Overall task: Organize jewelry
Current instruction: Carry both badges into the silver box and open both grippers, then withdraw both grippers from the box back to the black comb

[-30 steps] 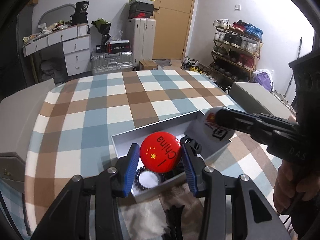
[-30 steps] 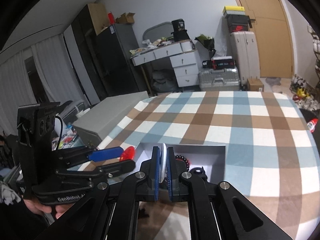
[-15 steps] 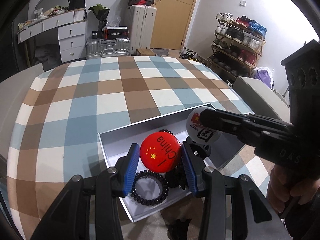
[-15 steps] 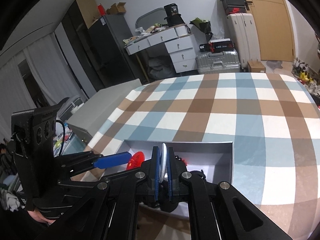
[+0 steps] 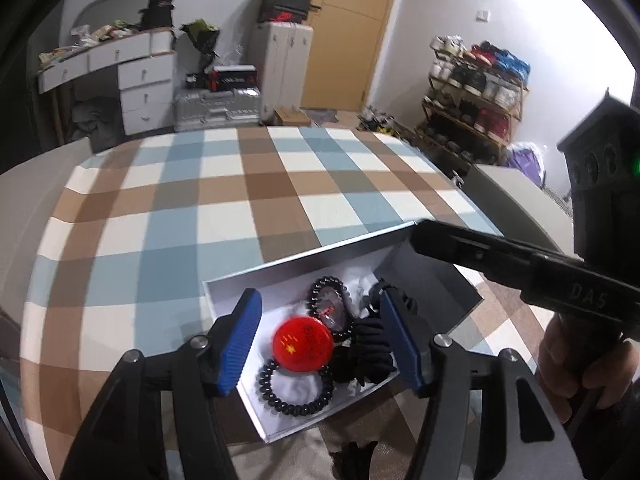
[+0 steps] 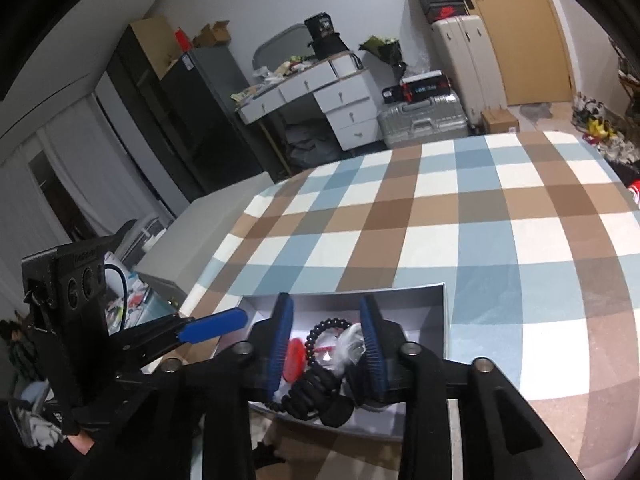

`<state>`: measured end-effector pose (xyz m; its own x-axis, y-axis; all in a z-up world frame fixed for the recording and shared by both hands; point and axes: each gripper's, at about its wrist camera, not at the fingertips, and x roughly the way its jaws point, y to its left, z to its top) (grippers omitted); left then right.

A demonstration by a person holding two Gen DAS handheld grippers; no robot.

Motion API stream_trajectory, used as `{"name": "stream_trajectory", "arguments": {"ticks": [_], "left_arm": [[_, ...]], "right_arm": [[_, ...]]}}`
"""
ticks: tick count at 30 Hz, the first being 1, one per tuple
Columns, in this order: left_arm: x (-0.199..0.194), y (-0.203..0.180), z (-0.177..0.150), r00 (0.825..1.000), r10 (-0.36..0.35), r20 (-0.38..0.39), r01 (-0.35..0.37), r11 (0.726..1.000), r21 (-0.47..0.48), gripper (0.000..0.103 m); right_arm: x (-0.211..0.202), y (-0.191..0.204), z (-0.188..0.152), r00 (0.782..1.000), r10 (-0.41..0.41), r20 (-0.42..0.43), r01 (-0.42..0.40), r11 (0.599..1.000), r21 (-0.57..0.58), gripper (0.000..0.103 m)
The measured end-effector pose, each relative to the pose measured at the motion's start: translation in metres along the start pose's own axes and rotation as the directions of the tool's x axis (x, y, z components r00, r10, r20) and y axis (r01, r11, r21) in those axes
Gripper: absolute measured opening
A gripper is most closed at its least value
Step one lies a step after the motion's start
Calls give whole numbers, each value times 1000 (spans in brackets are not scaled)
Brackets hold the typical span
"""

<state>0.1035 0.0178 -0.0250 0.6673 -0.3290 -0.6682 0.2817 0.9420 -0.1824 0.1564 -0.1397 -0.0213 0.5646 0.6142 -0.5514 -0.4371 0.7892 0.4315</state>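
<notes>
A: How do the two claws stand over the grey box?

B: Both point down at a slant into the box, which lies on the checked tabletop. The left claw has just been opening; its blue pads stand apart and touch nothing. The red badge lies in the box between them, free of the pads.

A: And the right claw?

B: The right claw has also just been opening. Its pads are apart over the box, and nothing is pressed between them. A hand holds its grip at the right side of the box.

A: What else lies in the box?

B: A black bead bracelet is at the near edge of the box, touching the badge. A second bead ring is just behind the badge, and a black coiled band is at the right of it. White crumpled paper lies under them.
</notes>
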Motion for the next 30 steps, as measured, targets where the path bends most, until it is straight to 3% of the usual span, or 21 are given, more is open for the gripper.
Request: {"name": "stream_trajectory", "arguments": {"ticks": [4, 8, 11, 14, 20, 24, 26, 28, 30], "left_arm": [[-7, 5, -3, 1000, 25, 13, -25, 999, -21, 58], [-16, 5, -10, 996, 86, 34, -86, 996, -17, 67], [-21, 5, -14, 992, 115, 44, -113, 993, -37, 68], [-27, 3, -17, 989, 137, 55, -134, 990, -47, 69], [-47, -4, -23, 966, 232, 110, -230, 973, -37, 83], [-59, -6, -31, 950, 277, 144, -273, 961, -50, 86], [-66, -6, -37, 948, 271, 168, -263, 962, -71, 89], [-74, -7, -44, 949, 247, 198, -234, 968, -87, 100], [-80, -10, -50, 938, 260, 228, -246, 965, -88, 102]], "right_arm": [[-12, -2, -4, 1000, -10, 13, 10, 1000, 26, 39], [-25, 7, -9, 998, -40, 38, 41, 999, -13, 53], [-33, 14, -14, 998, -51, 46, 53, 998, -38, 54], [-41, 19, -18, 997, -51, 53, 53, 998, -39, 64], [-59, 28, -29, 996, -55, 70, 59, 997, -54, 78], [-67, 38, -38, 995, -67, 78, 73, 994, -81, 90], [-72, 42, -44, 994, -70, 87, 79, 992, -100, 94], [-76, 47, -50, 992, -73, 99, 84, 990, -117, 98], [-79, 51, -57, 992, -71, 105, 84, 988, -131, 101]]}}
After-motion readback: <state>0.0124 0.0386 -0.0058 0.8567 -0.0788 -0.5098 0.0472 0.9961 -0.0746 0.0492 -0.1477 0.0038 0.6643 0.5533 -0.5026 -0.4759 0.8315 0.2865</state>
